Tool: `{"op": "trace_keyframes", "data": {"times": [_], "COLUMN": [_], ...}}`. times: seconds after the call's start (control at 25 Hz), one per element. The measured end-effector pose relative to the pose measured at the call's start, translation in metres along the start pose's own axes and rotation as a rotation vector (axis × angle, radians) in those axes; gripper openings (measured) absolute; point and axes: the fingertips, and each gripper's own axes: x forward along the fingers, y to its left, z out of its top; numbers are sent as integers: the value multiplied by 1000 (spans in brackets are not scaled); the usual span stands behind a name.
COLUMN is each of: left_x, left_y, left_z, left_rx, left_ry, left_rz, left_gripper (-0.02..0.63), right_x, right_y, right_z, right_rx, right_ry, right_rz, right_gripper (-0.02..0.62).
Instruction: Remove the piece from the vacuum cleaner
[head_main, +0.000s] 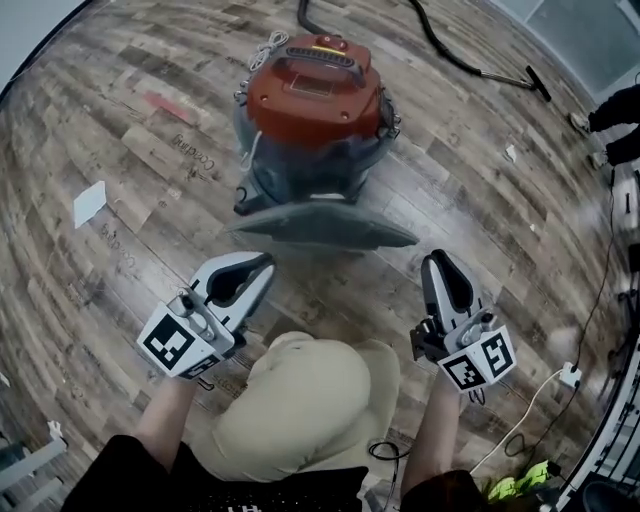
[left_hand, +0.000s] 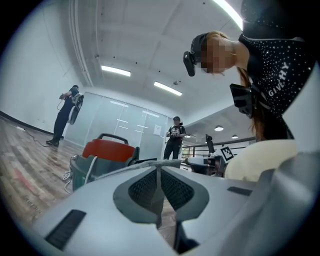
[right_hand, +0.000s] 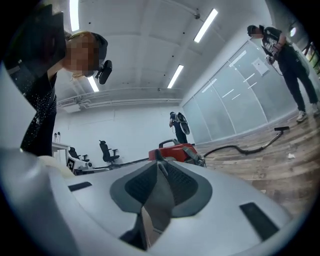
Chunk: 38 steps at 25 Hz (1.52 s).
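Vacuum cleaner (head_main: 315, 100) ahead, clear of closed left hand-held gripper (head_main: 266, 264) and slightly parted right hand-held gripper (head_main: 437, 260).

The head view looks steeply down from above onto the floor (head_main: 120, 230), with the vacuum cleaner (head_main: 315, 110) close at upper centre. Both gripper views sit low and face level along their own jaws, which fill the lower frame. All three views share the vacuum cleaner: middle left in the left gripper view, small at centre in the right.
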Motion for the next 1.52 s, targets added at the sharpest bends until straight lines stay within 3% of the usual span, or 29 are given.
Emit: {"op": "trace_keyframes", "data": {"times": [0.12, 0.24, 0.36, 0.52, 0.72, 0.76, 0.8, 0.84, 0.88, 1.08, 1.52], "left_x": [-15, -31, -35, -11, 6, 4, 3, 2, 0, -5, -28], "left_y": [16, 40, 63, 80, 80, 78, 75, 69, 64, 49, 23], "left_z": [-10, -20, -29, -34, -30, -28, -28, -29, -30, -29, -30], "left_rx": [18, 38, 71, 86, 96, 88, 87, 92, 97, 48, 67], "left_ry": [-14, -4, 30, 49, 31, 22, 19, 25, 35, 30, 47], "left_rz": [72, 166, 218, 188, 158, 158, 151, 136, 119, 87, 55], "left_gripper": [25, 154, 195, 195, 193, 191, 133, 53, 25, 20, 20], "right_x": [1, 8, 19, 35, 61, 63, 63, 62, 59, 48, 9], "right_y": [-1, 0, -6, -13, 3, 6, 8, 11, 13, 27, 40], "right_z": [-17, -28, -33, -34, -35, -36, -37, -37, -38, -44, -51], "right_rx": [-25, -68, -60, -40, -211, -245, -269, -278, -275, -222, -196], "right_ry": [31, 64, 71, 74, 144, 164, 175, 176, 173, 148, 172], "right_rz": [8, 6, 2, 36, 80, 78, 72, 66, 62, 54, 25], "right_gripper": [116, 178, 206, 206, 199, 127, 50, 26, 23, 21, 21]}}
